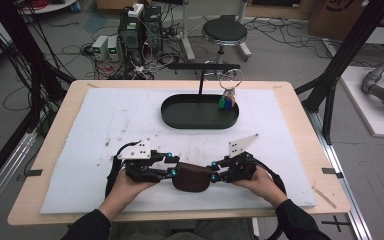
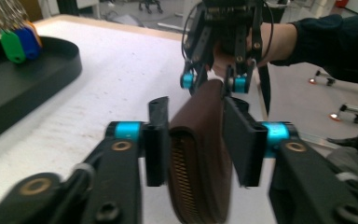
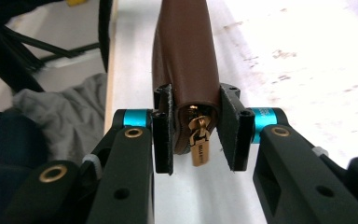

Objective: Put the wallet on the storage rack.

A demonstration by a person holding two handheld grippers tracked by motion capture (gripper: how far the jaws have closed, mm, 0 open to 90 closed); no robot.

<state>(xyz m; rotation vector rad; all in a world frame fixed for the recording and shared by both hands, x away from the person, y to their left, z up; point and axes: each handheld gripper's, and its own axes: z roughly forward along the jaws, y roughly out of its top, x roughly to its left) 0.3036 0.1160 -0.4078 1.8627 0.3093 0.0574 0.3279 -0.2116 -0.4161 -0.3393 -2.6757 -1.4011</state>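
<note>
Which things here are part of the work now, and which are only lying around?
In use: brown pouch, left hand-held gripper, right hand-held gripper, both shut on the pouch's ends.
Lying about: black tray, key tags, stool.

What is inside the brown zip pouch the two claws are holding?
Nothing inside shows: the brown zip pouch is zipped shut, its gold zip pull hanging at the end gripped by the right claw. The left claw clamps the other end.

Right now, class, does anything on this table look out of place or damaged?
Nothing stands out. The brown pouch is held level between both tongs, left and right; the white mat shows only small dark scuffs.
</note>
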